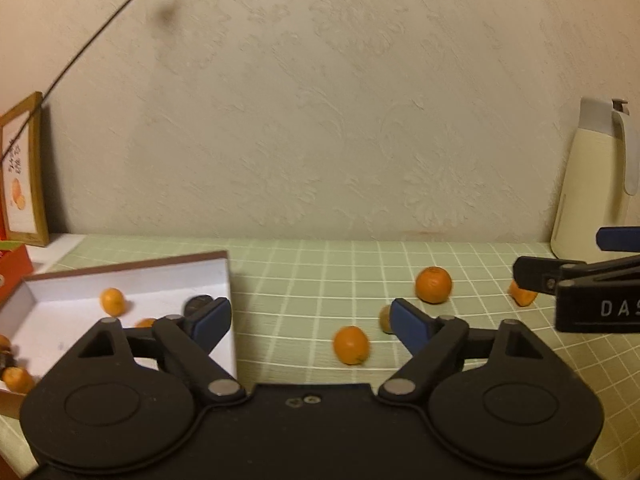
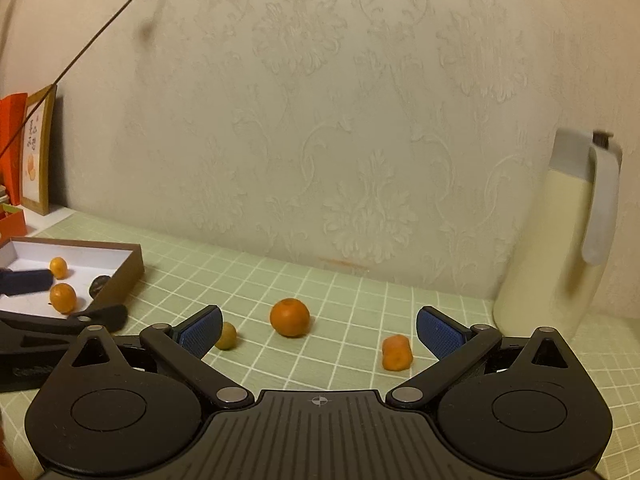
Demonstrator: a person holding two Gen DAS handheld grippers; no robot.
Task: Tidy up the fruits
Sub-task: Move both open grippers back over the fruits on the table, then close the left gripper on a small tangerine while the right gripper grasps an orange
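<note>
My left gripper (image 1: pixel 310 322) is open low over the green grid mat (image 1: pixel 304 280), its left finger over the corner of a white-lined box (image 1: pixel 132 280). A small orange (image 1: pixel 351 345) lies on the mat between its fingers, untouched and nearer the right one. An olive-coloured fruit (image 1: pixel 385 319) peeks out behind that finger, and a bigger orange (image 1: pixel 433 284) sits further back. My right gripper (image 2: pixel 320 334) is open with nothing in it. Ahead of it are the big orange (image 2: pixel 289 317), the olive fruit (image 2: pixel 226 335) and an oblong orange fruit (image 2: pixel 396 353).
The box (image 2: pixel 120 276) holds small oranges (image 2: pixel 59 267) and a dark fruit (image 2: pixel 99 285). A cream jug (image 2: pixel 560 248) stands at the right against the wall. A framed picture (image 1: pixel 22 176) and orange boxes (image 1: pixel 14 264) stand at the left. A black cable (image 1: pixel 100 36) crosses the wall.
</note>
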